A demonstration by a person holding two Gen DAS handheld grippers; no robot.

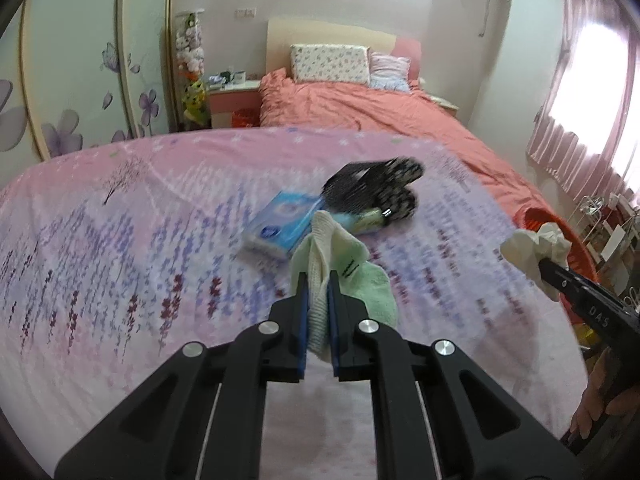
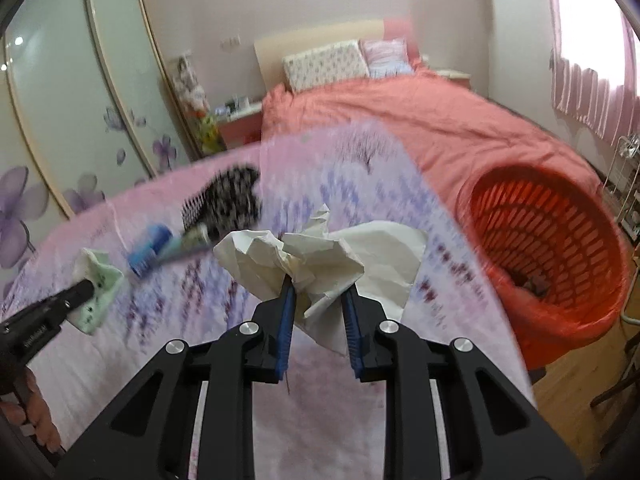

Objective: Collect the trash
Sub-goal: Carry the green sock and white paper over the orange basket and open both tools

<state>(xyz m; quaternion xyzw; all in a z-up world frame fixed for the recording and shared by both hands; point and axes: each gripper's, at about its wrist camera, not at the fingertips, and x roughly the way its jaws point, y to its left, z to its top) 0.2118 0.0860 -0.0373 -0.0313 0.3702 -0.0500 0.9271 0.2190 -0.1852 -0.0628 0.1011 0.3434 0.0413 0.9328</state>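
My left gripper is shut on a pale green and white cloth, held just above the pink flowered sheet; it also shows in the right wrist view. My right gripper is shut on crumpled white paper, lifted above the sheet; the paper also shows at the right in the left wrist view. An orange lattice basket stands to the right of the paper, with something small and dark at its bottom.
On the sheet lie a blue tissue pack, a black brush, a spotted black pouch and a green tube. A salmon bed lies beyond. Wardrobe doors stand left, wood floor lower right.
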